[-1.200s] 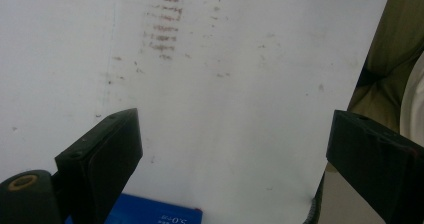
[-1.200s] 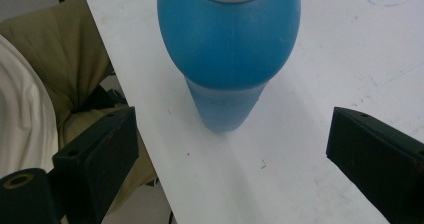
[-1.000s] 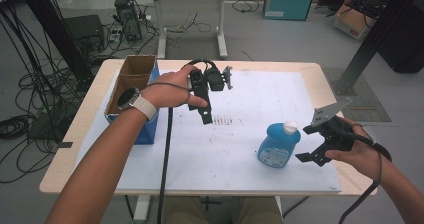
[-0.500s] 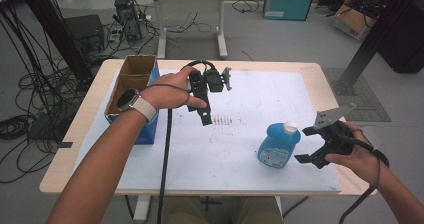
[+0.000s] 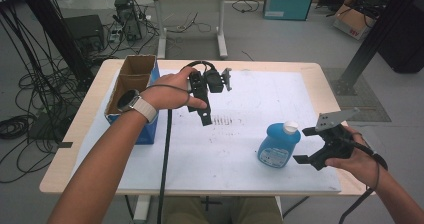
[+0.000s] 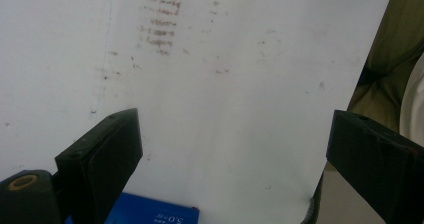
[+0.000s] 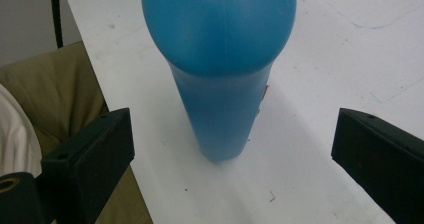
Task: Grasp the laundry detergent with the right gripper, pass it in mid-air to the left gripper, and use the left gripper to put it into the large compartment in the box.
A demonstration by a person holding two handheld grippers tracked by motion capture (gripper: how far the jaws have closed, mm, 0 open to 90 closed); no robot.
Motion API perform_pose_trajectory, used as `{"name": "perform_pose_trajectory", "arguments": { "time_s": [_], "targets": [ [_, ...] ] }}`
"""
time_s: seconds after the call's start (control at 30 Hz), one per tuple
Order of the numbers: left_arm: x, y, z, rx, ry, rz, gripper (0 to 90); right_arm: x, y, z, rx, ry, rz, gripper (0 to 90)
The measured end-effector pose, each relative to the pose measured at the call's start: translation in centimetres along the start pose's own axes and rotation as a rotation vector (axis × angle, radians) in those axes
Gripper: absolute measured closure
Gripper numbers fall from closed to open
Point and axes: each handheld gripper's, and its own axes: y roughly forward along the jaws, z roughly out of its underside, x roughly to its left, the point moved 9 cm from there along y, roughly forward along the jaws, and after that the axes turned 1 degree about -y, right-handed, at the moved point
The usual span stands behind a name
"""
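At far left a cardboard box (image 5: pixel 131 81) w/ blue sides is sitting on the table's (image 5: pixel 85 129) left part, beside the person's left forearm. The left gripper (image 5: pixel 204 115) is hovering over the white sheet (image 5: pixel 235 149) near table centre, jaws spread wide w/ nothing btwn them; in the left gripper view it's looking down at bare sheet and some brownish smudges (image 6: pixel 161 21), so it's well apart from the work. Moving right, the blue bottle (image 5: pixel 274 146) w/ white cap is standing upright on the sheet toward the near right edge, long axis vertical. The right gripper (image 5: pixel 309 145) is sitting just to the bottle's right, jaws wide and empty, pointing left at it. In the right gripper view the bottle (image 7: pixel 220 74) is lying dead ahead, centred btwn the two jaws but beyond their tips, not touching. So the right hand is clearly the nearer one, and the likely next move is a short push leftward to straddle the bottle body, then a squeeze across its width. Vs a second ago: the bottle and left gripper are sitting where they were; the right gripper has dropped lower and slid slightly toward the near edge, lining up w/ the bottle's body.
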Motion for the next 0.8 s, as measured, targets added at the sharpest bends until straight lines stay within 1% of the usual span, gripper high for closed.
{"name": "perform_pose_trajectory", "arguments": {
  "time_s": [0.1, 0.27, 0.3, 0.43, 0.47, 0.8],
  "targets": [
    [0.03, 0.04, -0.05, -0.003, -0.001, -0.008, 8.1, 0.03, 0.02, 0.00, -0.005, -0.004, -0.002, 3.2],
    [-0.01, 0.20, 0.02, 0.004, 0.001, 0.005, 8.2, 0.07, 0.14, 0.02, -0.001, -0.001, -0.005, 3.5],
    [-0.02, 0.32, -0.04, -0.005, -0.008, 0.004, 8.2, 0.07, 0.19, -0.02, -0.004, 0.002, -0.005, 3.5],
    [0.06, 0.35, 0.07, 0.005, 0.000, 0.004, 8.2, -0.03, 0.27, -0.05, -0.009, 0.004, -0.012, 3.6],
    [0.02, 0.37, 0.05, 0.000, -0.005, 0.005, 8.2, -0.04, 0.29, -0.03, -0.008, 0.003, -0.011, 3.6],
    [0.10, 0.42, 0.08, 0.005, -0.002, 0.003, 8.2, 0.09, 0.53, 0.35, -0.009, 0.009, -0.016, 3.7]
  ]
}}
